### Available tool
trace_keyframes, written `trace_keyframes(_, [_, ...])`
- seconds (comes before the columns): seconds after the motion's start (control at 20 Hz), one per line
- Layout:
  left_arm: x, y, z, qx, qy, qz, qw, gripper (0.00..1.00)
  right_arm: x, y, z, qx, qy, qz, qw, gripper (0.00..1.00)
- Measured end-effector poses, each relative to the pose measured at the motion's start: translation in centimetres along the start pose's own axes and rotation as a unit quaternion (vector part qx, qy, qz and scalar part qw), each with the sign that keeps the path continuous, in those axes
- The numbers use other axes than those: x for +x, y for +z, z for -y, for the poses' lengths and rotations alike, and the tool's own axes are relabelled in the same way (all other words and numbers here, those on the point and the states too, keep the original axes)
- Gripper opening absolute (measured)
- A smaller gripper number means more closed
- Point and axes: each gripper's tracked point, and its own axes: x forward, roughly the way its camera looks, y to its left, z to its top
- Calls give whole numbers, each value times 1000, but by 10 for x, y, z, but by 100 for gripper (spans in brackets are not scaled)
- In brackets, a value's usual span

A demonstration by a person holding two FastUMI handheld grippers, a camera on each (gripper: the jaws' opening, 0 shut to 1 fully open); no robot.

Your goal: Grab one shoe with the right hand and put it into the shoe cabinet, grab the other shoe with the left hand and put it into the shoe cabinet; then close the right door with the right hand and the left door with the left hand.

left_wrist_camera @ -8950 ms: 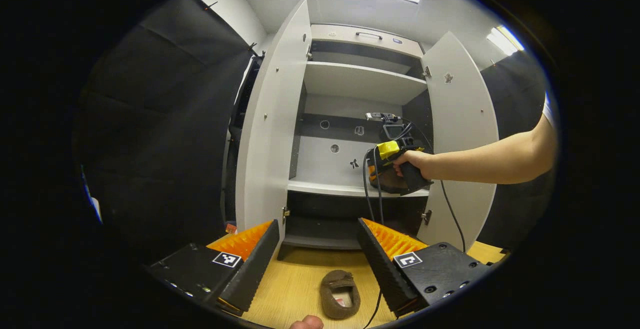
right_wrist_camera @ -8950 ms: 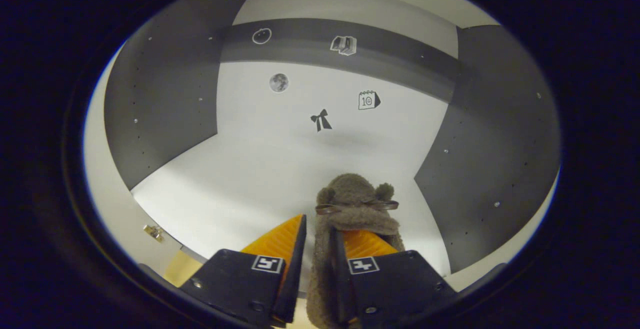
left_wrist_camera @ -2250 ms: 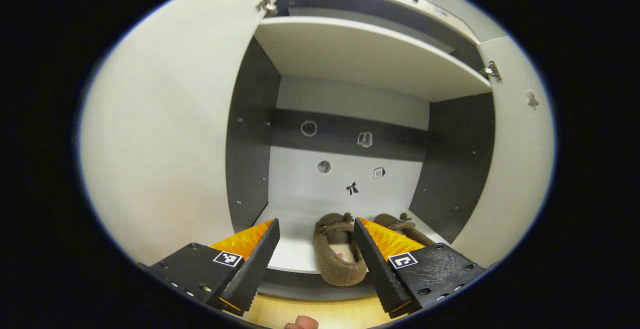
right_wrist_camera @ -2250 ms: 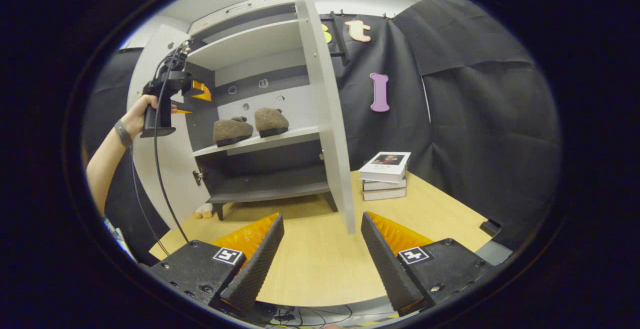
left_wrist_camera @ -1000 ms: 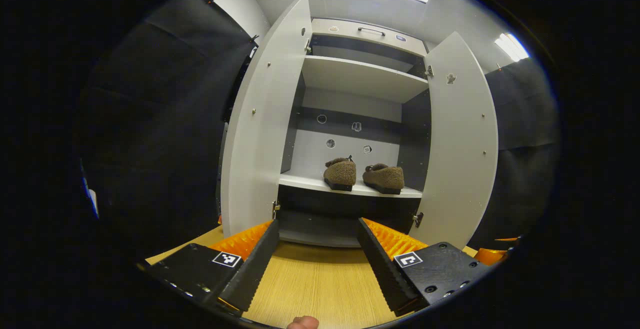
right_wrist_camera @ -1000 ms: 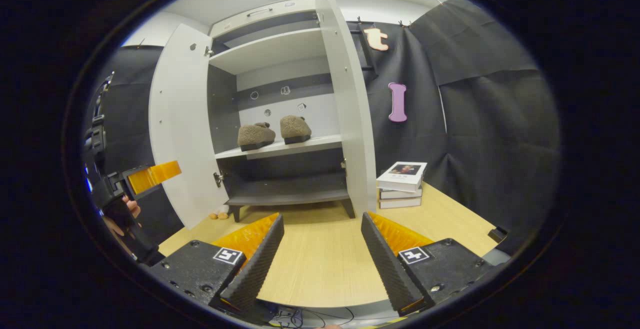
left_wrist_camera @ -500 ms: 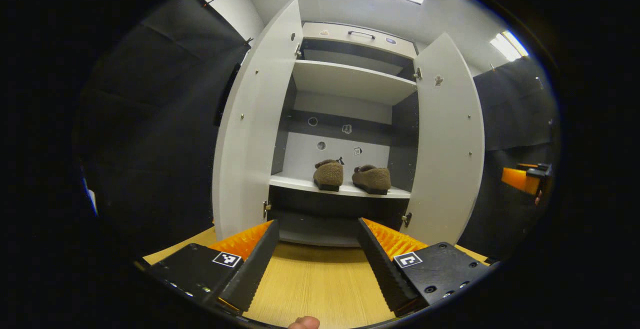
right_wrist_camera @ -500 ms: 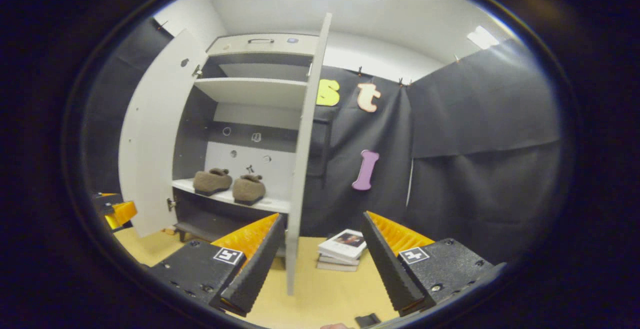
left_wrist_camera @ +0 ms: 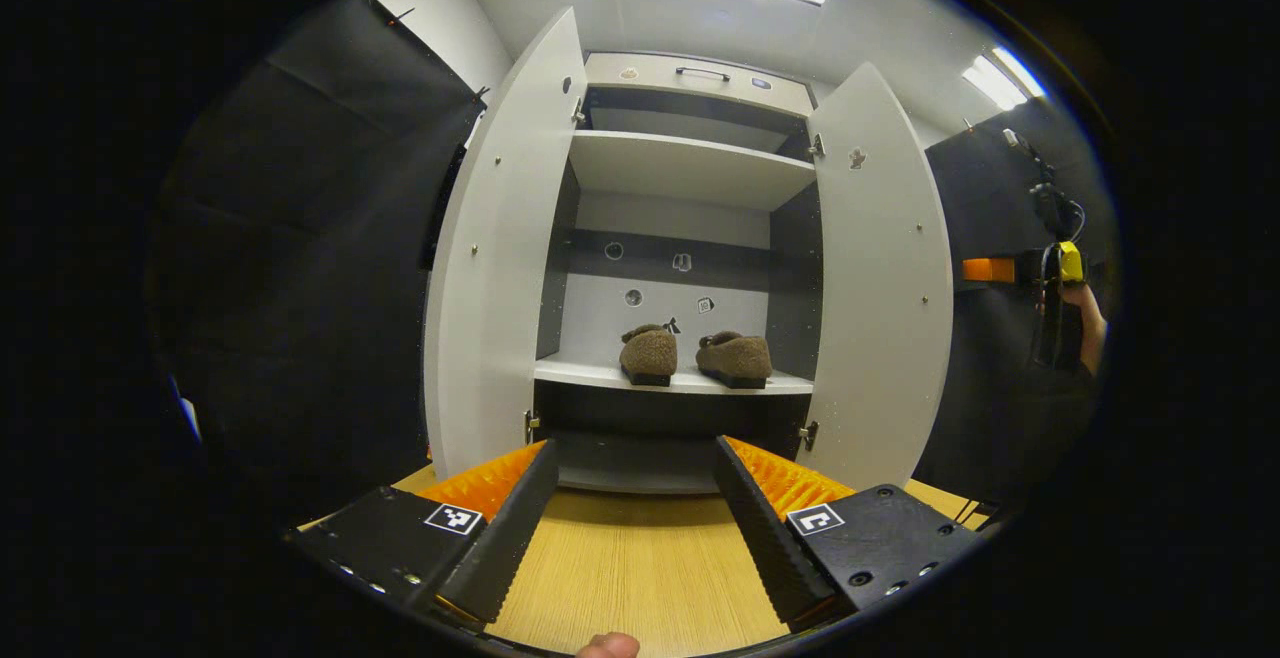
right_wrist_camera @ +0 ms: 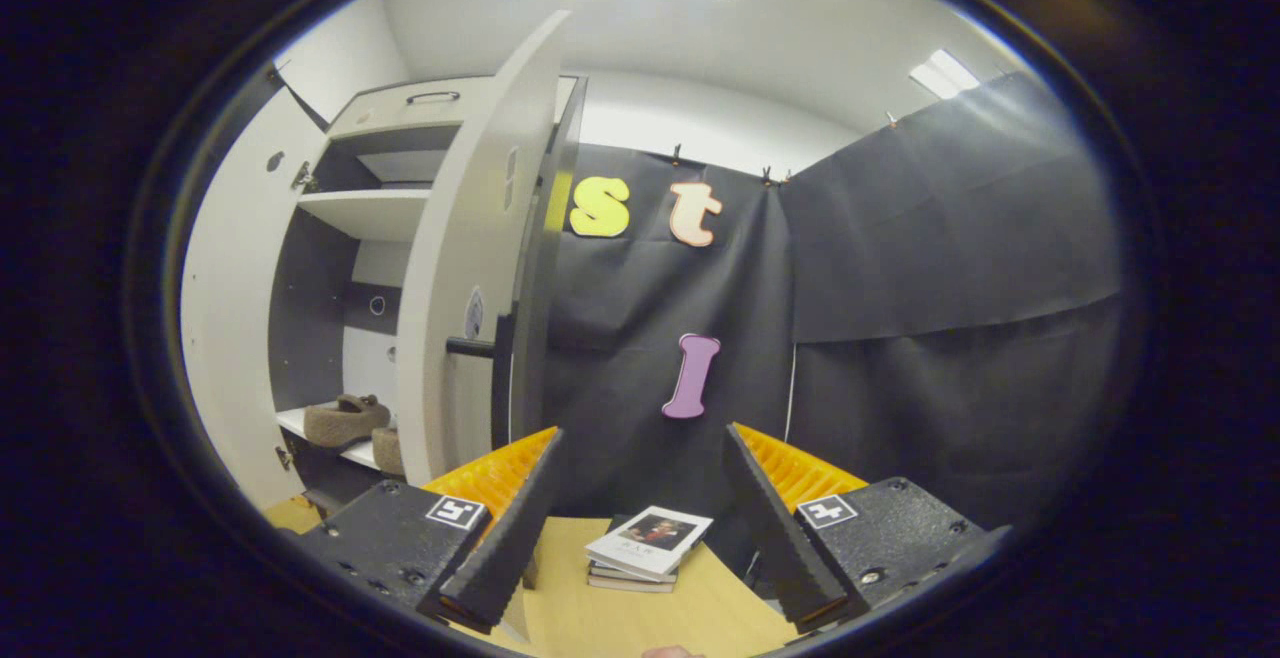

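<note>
Two brown fuzzy shoes (left_wrist_camera: 648, 354) (left_wrist_camera: 735, 358) stand side by side on the middle shelf of the white shoe cabinet (left_wrist_camera: 690, 166). Its left door (left_wrist_camera: 495, 268) and right door (left_wrist_camera: 880, 278) are both swung wide. My left gripper (left_wrist_camera: 634, 444) is open and holds nothing, low over the wooden table in front of the cabinet. My right gripper (right_wrist_camera: 642, 431) is open too. It faces the outer side of the right door (right_wrist_camera: 465, 268), near its dark handle (right_wrist_camera: 470, 346). One shoe (right_wrist_camera: 345, 420) shows past that door. The left gripper view catches the right gripper (left_wrist_camera: 990, 270) beyond the right door's edge.
A small stack of books (right_wrist_camera: 650, 543) lies on the wooden table (left_wrist_camera: 640, 578), right of the cabinet. The left door (right_wrist_camera: 225, 338) stands open on the far side. A hand (left_wrist_camera: 1085, 313) holds the right gripper, with its cable trailing down.
The right gripper has swung right and round to the outer face of the right door, and it sits higher in the left gripper view. The left gripper has barely shifted.
</note>
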Motion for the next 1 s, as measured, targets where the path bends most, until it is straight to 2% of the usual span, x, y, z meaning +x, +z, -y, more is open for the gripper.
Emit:
trace_keyframes(0.15, [-2, 0, 0, 0, 1, -1, 1000, 95, 22, 2, -3, -8, 10, -7, 1000, 98])
trace_keyframes(0.35, [-4, -2, 0, -1, 7, -5, 1000, 95, 34, -2, -6, -4, -3, -1, 1000, 98])
trace_keyframes(0.5, [-4, -2, 0, 2, 4, -7, 1000, 95, 32, -2, -9, 4, -6, 4, 1000, 98])
trace_keyframes(0.75, [-3, 2, 3, 9, -8, 2, 1000, 95, 32, 2, -19, -6, 12, 7, 1000, 94])
trace_keyframes(0.85, [3, 2, 7, 6, -13, 3, 1000, 95, 29, 2, -27, 8, 23, 10, 1000, 94])
trace_keyframes(0.9, [4, 3, 9, 6, -15, 3, 1000, 99, 27, 1, -30, 11, 23, 11, 1000, 94])
trace_keyframes(0.95, [6, 2, 9, 8, -15, 1, 1000, 95, 24, 1, -33, 8, 23, 13, 1000, 93])
trace_keyframes(1.0, [5, 0, 8, 10, -15, 0, 1000, 95, 22, 3, -38, 2, 26, 15, 1000, 93])
